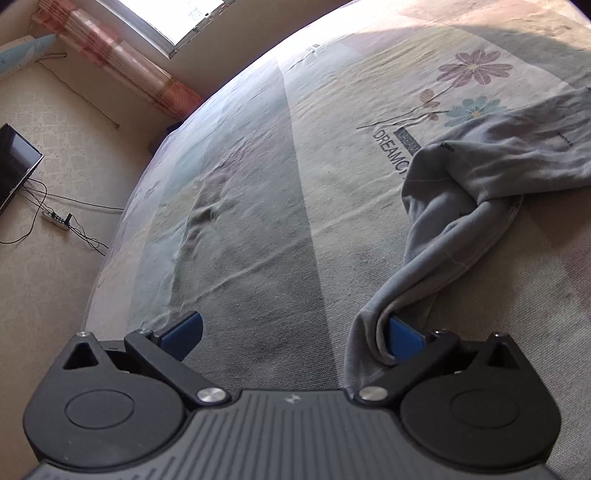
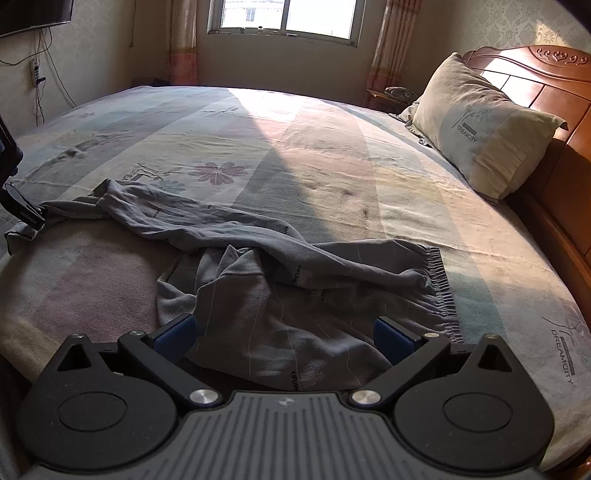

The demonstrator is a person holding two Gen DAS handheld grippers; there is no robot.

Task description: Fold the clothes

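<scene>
Both wide apart, left hand-held gripper (image 1: 295, 338) touches grey trousers (image 1: 461, 221); right hand-held gripper (image 2: 284, 338) straddles them.

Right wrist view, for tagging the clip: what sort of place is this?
A home bedroom, most likely: a bed with a patterned sheet, a pillow against a carved wooden headboard, and grey trousers lying on it.

A pair of trousers (image 2: 258, 258) lies crumpled on the near part of a bed (image 2: 314, 155), stretched from left to right, with its waistband (image 2: 441, 284) at the right end. One leg end, at the far left, drapes over a finger of the left claw (image 1: 295, 334). The right claw (image 2: 284, 338) sits at the near edge, spread wide over the trousers. A pillow (image 2: 484, 125) rests at the right against the headboard (image 2: 546, 85). A window (image 2: 284, 18) is on the wall beyond the bed.
</scene>
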